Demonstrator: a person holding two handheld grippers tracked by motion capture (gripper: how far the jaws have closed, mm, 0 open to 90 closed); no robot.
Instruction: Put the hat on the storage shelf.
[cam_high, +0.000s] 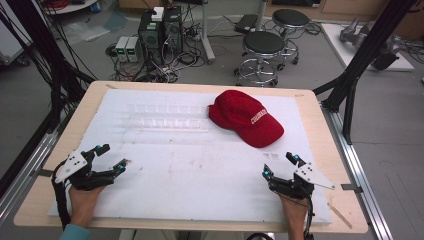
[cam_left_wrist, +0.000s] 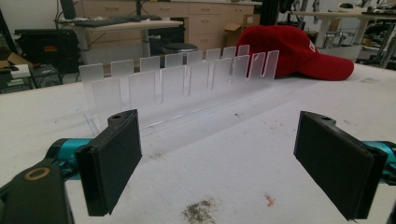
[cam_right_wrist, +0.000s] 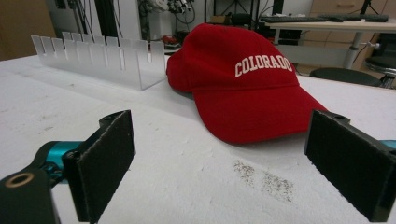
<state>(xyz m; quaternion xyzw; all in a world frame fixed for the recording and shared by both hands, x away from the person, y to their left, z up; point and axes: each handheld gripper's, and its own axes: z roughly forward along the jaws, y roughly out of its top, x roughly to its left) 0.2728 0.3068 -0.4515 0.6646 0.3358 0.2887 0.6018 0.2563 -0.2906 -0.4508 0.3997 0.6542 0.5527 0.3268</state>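
A red cap (cam_high: 245, 117) with white lettering lies on the white mat (cam_high: 190, 170), right of centre toward the back; it reads "COLORADO" (cam_right_wrist: 264, 64) in the right gripper view. Left of it stands a clear slotted acrylic rack (cam_high: 165, 117) (cam_left_wrist: 187, 84) (cam_right_wrist: 100, 58). My left gripper (cam_high: 111, 156) rests near the front left, open, nothing between its pads (cam_left_wrist: 112, 163); the rack is ahead of it and the cap (cam_left_wrist: 294, 51) is behind the rack's far end. At the front right my right gripper (cam_high: 280, 165) stands open and empty, its pads (cam_right_wrist: 105, 161) pointing at the cap's brim.
The mat covers a wooden table (cam_high: 320, 130). Beyond the far edge are two stools (cam_high: 263, 47), computer boxes (cam_high: 160, 30) and tangled cables on the floor. Black frame posts (cam_high: 365, 55) stand at both sides. Dirt specks (cam_left_wrist: 201, 212) mark the mat near me.
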